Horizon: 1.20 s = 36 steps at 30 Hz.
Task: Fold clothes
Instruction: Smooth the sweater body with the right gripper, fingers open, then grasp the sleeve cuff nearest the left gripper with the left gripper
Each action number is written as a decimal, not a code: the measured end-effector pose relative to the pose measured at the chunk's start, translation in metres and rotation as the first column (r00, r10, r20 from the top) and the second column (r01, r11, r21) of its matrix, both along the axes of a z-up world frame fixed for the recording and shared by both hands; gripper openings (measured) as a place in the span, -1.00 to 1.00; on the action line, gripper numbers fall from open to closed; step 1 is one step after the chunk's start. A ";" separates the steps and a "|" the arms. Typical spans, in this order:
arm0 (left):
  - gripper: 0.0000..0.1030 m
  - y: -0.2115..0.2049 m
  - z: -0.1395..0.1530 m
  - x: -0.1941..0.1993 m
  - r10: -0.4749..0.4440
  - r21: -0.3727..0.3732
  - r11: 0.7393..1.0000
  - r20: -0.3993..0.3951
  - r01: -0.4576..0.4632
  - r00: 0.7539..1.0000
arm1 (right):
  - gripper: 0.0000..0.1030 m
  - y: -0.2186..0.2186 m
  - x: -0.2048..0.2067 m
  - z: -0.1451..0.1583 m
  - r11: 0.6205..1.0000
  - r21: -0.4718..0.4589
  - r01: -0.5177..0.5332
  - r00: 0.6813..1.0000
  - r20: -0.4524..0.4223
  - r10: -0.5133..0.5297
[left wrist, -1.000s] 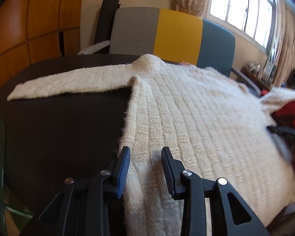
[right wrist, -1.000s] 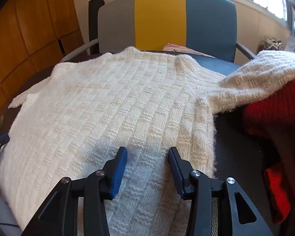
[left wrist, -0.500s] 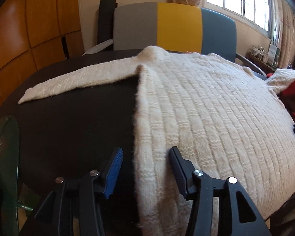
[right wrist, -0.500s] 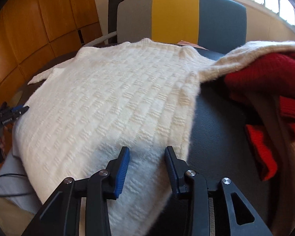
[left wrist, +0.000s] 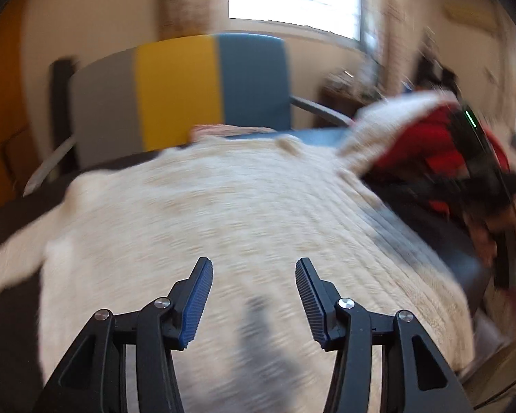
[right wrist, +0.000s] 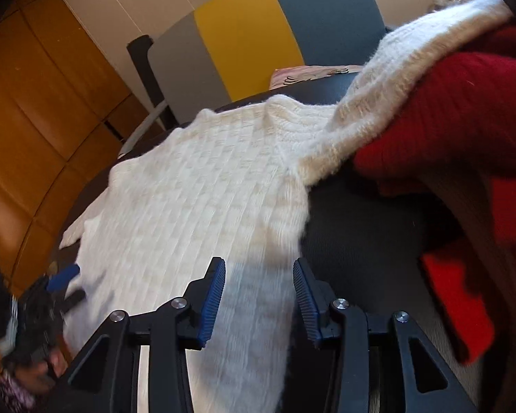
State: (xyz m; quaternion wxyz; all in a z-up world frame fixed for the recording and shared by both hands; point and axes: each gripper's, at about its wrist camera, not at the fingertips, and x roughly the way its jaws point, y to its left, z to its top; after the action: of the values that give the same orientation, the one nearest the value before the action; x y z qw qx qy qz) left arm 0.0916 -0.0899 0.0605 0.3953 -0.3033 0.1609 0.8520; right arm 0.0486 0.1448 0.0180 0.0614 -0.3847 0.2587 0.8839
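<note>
Over the middle of the dark tabletop (right wrist: 361,241), the left gripper (left wrist: 254,268) hangs above the cream sweater (left wrist: 223,213) with its jaws apart and closing a little, nothing between its blue pads but air, and the blur hides whether the tips brush the knit. The right gripper (right wrist: 259,268) hovers at the sweater's right side edge, its jaws partly apart and opening, straddling that edge without pinching it. The sweater lies flat across the tabletop, one sleeve draped up over the red clothes (right wrist: 457,110) at the right edge, below the striped chair (right wrist: 258,34).
</note>
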 end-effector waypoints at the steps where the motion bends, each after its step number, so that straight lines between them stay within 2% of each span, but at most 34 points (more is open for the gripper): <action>1: 0.00 0.016 -0.008 0.006 -0.031 -0.036 0.999 -0.027 0.030 0.999 | -0.25 0.000 -0.004 0.001 1.000 0.008 0.007 1.000 -0.006 -0.007; 3: 0.00 0.032 -0.024 0.005 -0.033 -0.067 0.997 0.011 0.034 0.999 | -0.30 -0.006 -0.009 0.005 1.000 0.031 -0.002 1.000 -0.028 0.003; 4: 0.00 0.031 -0.031 0.004 -0.022 -0.052 0.998 0.034 0.024 0.999 | -0.34 -0.011 -0.011 0.006 0.998 0.070 -0.009 1.000 -0.024 0.011; 6: 0.00 0.028 -0.042 0.002 0.000 -0.022 1.000 0.078 0.002 0.997 | -0.35 -0.020 -0.017 0.002 0.985 0.170 -0.027 1.000 0.013 0.025; 8: 0.00 0.024 -0.043 0.006 0.008 -0.019 1.000 0.096 -0.006 0.995 | -0.36 -0.022 -0.021 -0.013 0.971 0.236 -0.024 0.995 0.099 0.001; 9: -0.01 0.023 -0.042 0.008 0.005 -0.019 1.000 0.101 -0.004 0.995 | -0.36 -0.021 -0.023 -0.018 0.971 0.238 -0.011 0.990 0.142 -0.024; 12: -0.02 0.001 -0.027 0.005 -0.014 0.080 0.997 0.165 0.000 0.986 | -0.36 -0.024 -0.025 -0.006 0.978 0.208 0.003 0.995 0.097 -0.024; 15: -0.02 -0.045 -0.006 -0.026 0.108 0.200 0.968 0.206 -0.150 0.973 | -0.30 -0.049 -0.047 0.017 0.962 0.269 -0.055 0.998 0.031 0.048; 17: -0.02 -0.088 0.004 -0.060 0.238 0.244 0.922 0.251 -0.299 0.938 | -0.28 -0.067 -0.072 0.020 0.952 0.289 -0.100 0.995 0.017 0.099; 18: -0.02 -0.109 0.008 -0.077 0.300 0.262 0.891 0.275 -0.371 0.913 | -0.26 -0.075 -0.085 0.019 0.948 0.296 -0.116 0.993 0.020 0.115; 20: -0.02 -0.156 0.014 -0.110 0.438 0.268 0.813 0.304 -0.517 0.846 | -0.19 -0.093 -0.113 0.014 0.932 0.328 -0.155 0.988 0.033 0.152; 22: -0.02 -0.206 0.018 -0.141 0.553 0.267 0.724 0.326 -0.636 0.767 | -0.17 -0.115 -0.134 0.006 0.895 0.402 -0.193 0.981 0.068 0.181; 25: -0.01 -0.269 0.019 -0.179 0.691 0.224 0.598 0.342 -0.770 0.637 | -0.05 -0.138 -0.146 -0.009 0.858 0.456 -0.235 0.972 0.098 0.213; 30: 0.00 -0.352 0.001 -0.230 0.803 0.140 0.375 0.446 -0.916 0.397 | 0.11 -0.149 -0.147 -0.020 0.830 0.504 -0.239 0.971 0.124 0.204; 35: 0.04 -0.409 -0.027 -0.270 0.788 0.087 0.191 0.580 -0.978 0.206 | 0.33 -0.138 -0.148 -0.022 0.861 0.460 -0.216 0.976 0.115 0.183; 36: 0.04 -0.415 -0.032 -0.276 0.789 0.074 0.171 0.587 -0.983 0.181 | 0.36 -0.135 -0.148 -0.023 0.872 0.442 -0.208 0.978 0.112 0.176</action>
State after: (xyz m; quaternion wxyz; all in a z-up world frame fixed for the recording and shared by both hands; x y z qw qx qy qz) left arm -0.1846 -0.5050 0.0282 -0.1204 -0.4127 -0.3417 0.8357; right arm -0.0994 0.0103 -0.0050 0.0696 -0.4136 0.0046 0.9078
